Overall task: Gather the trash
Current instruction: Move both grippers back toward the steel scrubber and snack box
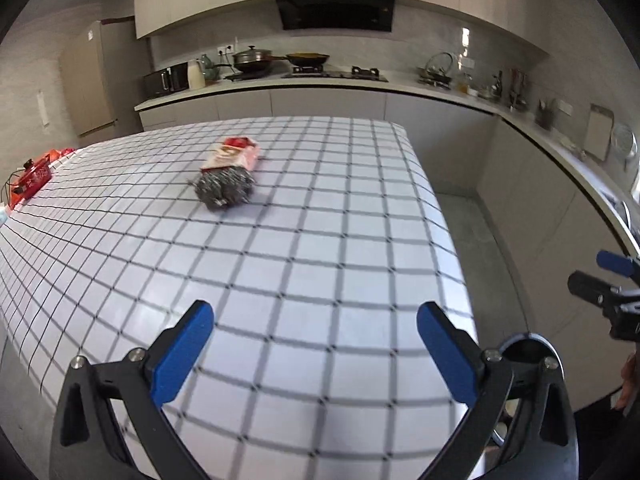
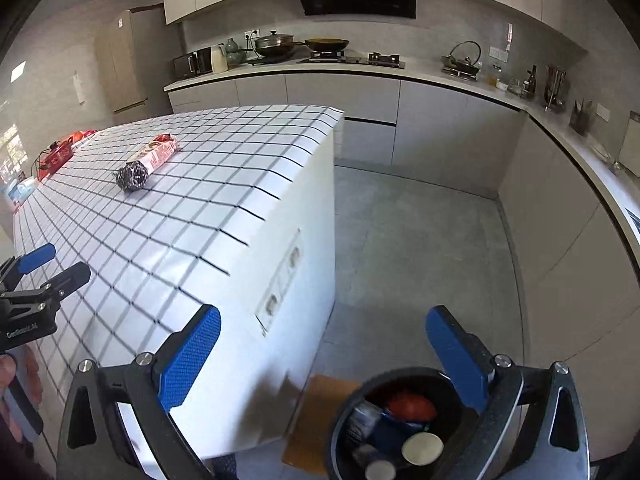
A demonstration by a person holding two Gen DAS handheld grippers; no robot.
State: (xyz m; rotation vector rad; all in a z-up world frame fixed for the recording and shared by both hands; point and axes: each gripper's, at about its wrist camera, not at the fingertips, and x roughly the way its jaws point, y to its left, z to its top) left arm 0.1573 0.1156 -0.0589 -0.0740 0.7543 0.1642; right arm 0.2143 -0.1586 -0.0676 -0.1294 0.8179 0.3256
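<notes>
At the far left edge of the left wrist view one red appliance [image 1: 34, 178] sits on the corner of the checked tablecloth [image 1: 320, 264]. Right of it, in the upper middle of the cloth, lies one piece of trash: a single snack wrapper [image 1: 228, 174], its red-and-white printed end pointing away and its crumpled silver end nearer the camera, resting flat and well apart from both tools. At the bottom of that view the left gripper [image 1: 314, 320] hangs over the near part of the cloth with its two blue pads spread wide and nothing between them. In the right wrist view the right gripper [image 2: 322, 326] is likewise spread wide and empty, hanging past the table's corner above the grey floor. At the lower right of that frame stands one black trash bin [image 2: 340, 420] on the floor beside the table, with several discarded items inside, among them something red and two pale round lids. Along the back counter sit two pans on the stove [image 2: 352, 58].
</notes>
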